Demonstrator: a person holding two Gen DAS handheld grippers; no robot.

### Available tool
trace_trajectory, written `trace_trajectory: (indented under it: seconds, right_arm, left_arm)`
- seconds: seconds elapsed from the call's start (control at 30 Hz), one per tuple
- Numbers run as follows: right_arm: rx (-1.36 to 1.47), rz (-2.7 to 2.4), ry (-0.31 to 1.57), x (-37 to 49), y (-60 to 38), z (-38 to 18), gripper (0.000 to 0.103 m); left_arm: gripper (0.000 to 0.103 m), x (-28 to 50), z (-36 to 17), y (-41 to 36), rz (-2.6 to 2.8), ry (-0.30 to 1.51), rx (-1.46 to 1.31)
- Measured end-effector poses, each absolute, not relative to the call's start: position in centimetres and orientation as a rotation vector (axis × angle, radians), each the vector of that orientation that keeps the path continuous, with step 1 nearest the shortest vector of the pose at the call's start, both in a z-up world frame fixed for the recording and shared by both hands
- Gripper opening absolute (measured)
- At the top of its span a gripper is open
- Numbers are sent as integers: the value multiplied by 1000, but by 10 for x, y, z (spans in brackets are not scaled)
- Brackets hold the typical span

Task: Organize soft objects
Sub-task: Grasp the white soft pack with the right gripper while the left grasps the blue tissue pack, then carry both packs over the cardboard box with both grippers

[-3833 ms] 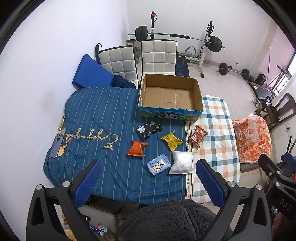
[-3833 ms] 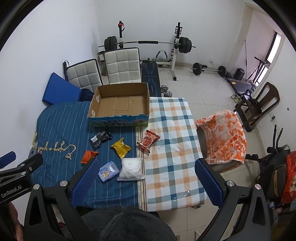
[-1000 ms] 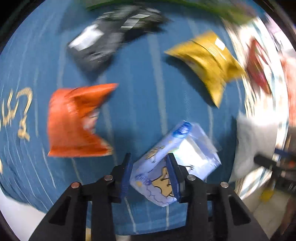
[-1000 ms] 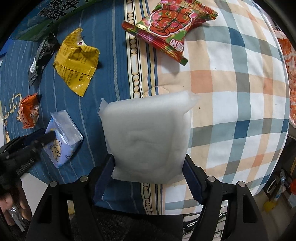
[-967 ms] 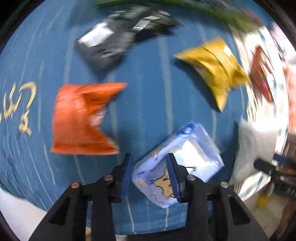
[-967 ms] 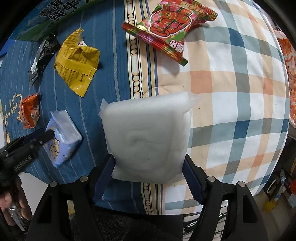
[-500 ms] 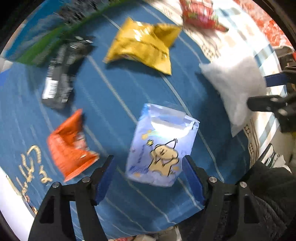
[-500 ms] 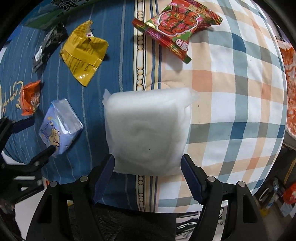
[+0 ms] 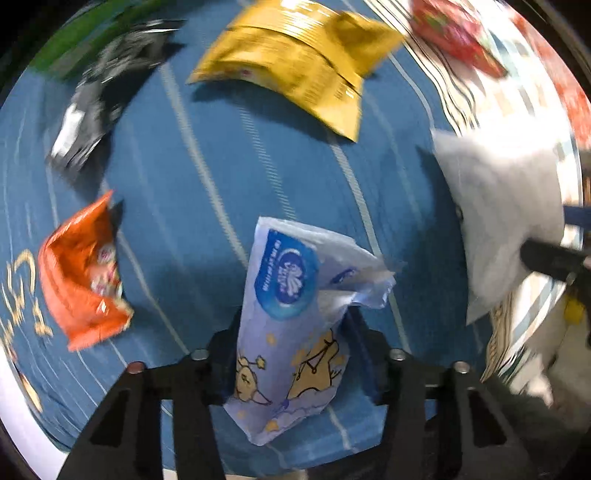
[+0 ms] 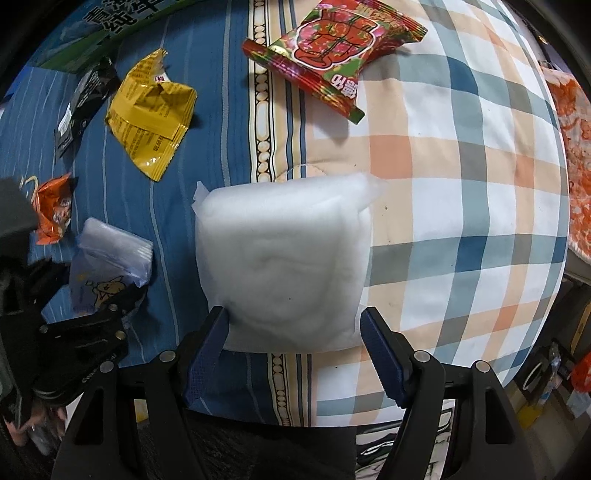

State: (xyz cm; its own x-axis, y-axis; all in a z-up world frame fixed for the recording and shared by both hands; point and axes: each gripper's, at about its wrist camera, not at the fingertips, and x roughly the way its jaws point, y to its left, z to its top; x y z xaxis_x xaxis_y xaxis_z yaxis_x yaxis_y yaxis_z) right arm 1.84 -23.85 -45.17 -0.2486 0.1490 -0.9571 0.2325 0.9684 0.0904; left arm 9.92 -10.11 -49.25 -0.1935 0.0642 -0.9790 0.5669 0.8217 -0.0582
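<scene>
My left gripper [image 9: 295,354] is shut on a light blue tissue pack [image 9: 295,314] with cartoon prints and holds it tilted above the blue striped cloth. The same pack also shows in the right wrist view [image 10: 105,266]. My right gripper [image 10: 295,345] stands around the near end of a white padding bag [image 10: 284,254]; its blue pads [image 10: 207,347] are at the bag's sides, with a small gap on the right. The white bag also shows in the left wrist view [image 9: 502,221].
On the blue cloth lie an orange snack bag [image 9: 79,273], a yellow packet [image 9: 299,62] and a black packet [image 9: 96,107]. A red snack bag [image 10: 332,55] lies on the checked cloth [image 10: 461,184]. The cardboard box's printed side [image 10: 110,26] is at the far left.
My left gripper has closed again on the tissue pack and lifted it, after being open around it half a second ago. My right gripper has narrowed around the white bag.
</scene>
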Motion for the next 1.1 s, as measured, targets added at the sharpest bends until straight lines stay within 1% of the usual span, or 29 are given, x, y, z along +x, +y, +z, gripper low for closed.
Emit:
trace_trajectory:
  seconds: [0.1, 0.2, 0.3, 0.43, 0.47, 0.5, 0.53, 0.6, 0.7, 0.73, 0.8, 0.9, 1.1]
  right_arm:
    - [284, -105, 1816, 21, -244, -444, 76]
    - [315, -129, 1802, 22, -248, -441, 76]
    - [355, -145, 1789, 29, -249, -464, 83]
    - [424, -156, 1781, 31, -249, -485, 85]
    - [426, -166, 1772, 31, -249, -485, 84]
    - [420, -173, 1768, 31, -248, -483, 81]
    - [408, -174, 1763, 31, -246, -481, 75]
    - [377, -176, 1753, 34, -241, -471, 68]
    - [369, -180, 1742, 31, -237, -464, 63]
    - [374, -177, 1740, 31, -236, -461, 61]
    - [381, -169, 1732, 35, -232, -450, 60]
    - [384, -148, 1701, 31, -225, -434, 60]
    - [347, -129, 1588, 43, -212, -378, 59]
  left_arm:
    - [35, 108, -476, -71, -408, 1714, 379]
    - [33, 107, -464, -42, -325, 1709, 238]
    - [33, 107, -467, -20, -283, 1744, 100]
    - [33, 110, -475, 0, -271, 1762, 43]
    - [31, 111, -476, 1, -270, 1762, 38]
    - [28, 110, -474, -1, -271, 1758, 36]
    - [26, 111, -472, -6, -273, 1753, 38]
    - [19, 116, -465, -17, -285, 1734, 43]
    - [14, 104, -455, -25, -274, 1707, 48]
    - [14, 102, -450, -25, -270, 1700, 44]
    - [14, 99, -441, -18, -264, 1682, 38]
    - [14, 100, -408, -29, -256, 1647, 38]
    - [14, 105, -344, -34, -218, 1532, 96]
